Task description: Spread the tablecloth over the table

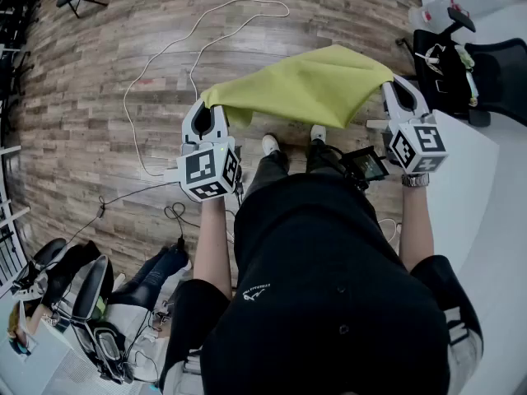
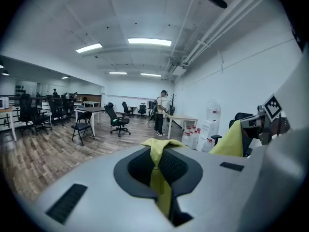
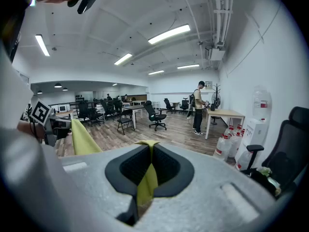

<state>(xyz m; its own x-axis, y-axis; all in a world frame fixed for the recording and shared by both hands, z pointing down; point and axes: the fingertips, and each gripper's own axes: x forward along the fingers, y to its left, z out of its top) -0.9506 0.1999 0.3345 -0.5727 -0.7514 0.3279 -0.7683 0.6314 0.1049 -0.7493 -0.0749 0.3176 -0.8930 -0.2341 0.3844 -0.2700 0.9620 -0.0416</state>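
Over the wood-plank floor [image 1: 99, 97], left gripper [image 1: 206, 109] and right gripper [image 1: 398, 87] clamp their fingers on opposite corners of the yellow-green fabric tablecloth [image 1: 305, 85].

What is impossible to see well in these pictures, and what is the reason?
- Head view: the table is cut off by the right edge, so its full size is unknown.
- Head view: the tablecloth sags between the left gripper and right gripper, so its underside is hidden.
- Left gripper view: the distant person is too small for detail.
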